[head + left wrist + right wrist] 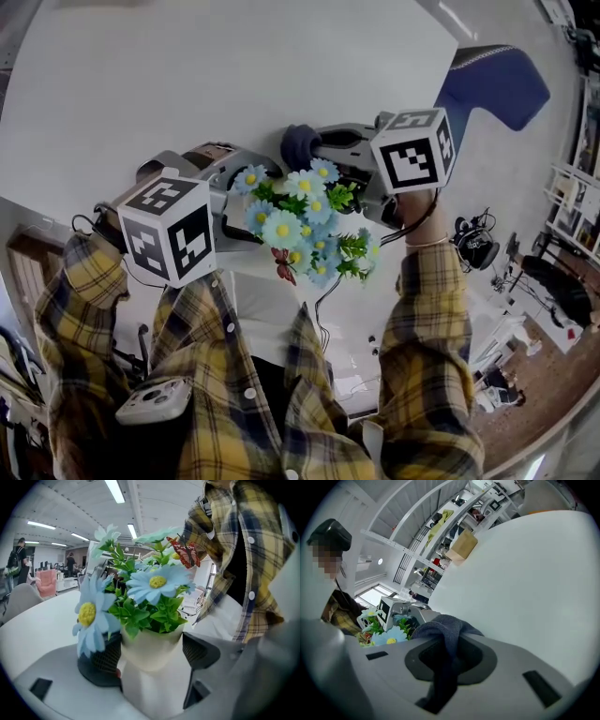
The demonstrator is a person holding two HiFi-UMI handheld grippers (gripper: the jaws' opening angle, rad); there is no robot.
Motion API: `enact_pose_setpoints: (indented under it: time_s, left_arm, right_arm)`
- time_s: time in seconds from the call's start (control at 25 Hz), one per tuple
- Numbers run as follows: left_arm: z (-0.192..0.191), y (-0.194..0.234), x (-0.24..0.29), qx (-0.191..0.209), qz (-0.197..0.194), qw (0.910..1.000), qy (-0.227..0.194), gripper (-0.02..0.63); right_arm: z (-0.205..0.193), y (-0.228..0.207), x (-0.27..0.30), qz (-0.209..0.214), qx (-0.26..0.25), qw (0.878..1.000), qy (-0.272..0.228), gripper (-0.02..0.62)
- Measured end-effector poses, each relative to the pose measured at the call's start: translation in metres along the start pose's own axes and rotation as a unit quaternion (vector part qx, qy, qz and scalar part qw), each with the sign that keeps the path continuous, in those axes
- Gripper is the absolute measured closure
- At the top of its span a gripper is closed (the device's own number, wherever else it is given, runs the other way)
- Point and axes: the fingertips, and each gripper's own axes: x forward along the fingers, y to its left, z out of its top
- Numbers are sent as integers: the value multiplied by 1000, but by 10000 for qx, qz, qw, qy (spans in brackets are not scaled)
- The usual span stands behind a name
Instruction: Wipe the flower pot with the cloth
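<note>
Now: left gripper (150, 656) fingers pinching white flower pot (154, 686) on both sides. Pot upright, blue flowers (157, 583) on top, red butterfly (186, 552) among them. Pot held by near edge of desk (187, 75). Right gripper (447, 656) fingers pressed together on dark blue cloth (443, 625), its bunched end just beside flowers.

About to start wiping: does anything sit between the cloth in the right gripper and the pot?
Yes. The flowers spread over the pot clamped in the left gripper. From the right gripper, shut on the cloth, only they and the left gripper's body show, not the pot.
</note>
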Motion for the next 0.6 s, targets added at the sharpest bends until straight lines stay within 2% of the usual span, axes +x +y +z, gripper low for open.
enact_pose_setpoints:
  time_s: [0.24, 0.4, 0.6]
  left_arm:
    - [4, -3, -15, -460, 395, 9976, -327, 196]
    - [-1, -5, -33, -728, 758, 9937, -380, 196]
    - [7, -4, -63, -1034, 1527, 9805, -678, 198]
  right_arm:
    - [7, 2, -31, -325, -9, 9980, -536, 560]
    - [10, 4, -53, -559, -41, 9938, -964, 560]
    - [14, 17, -89, -1064, -203, 9802, -1658, 560]
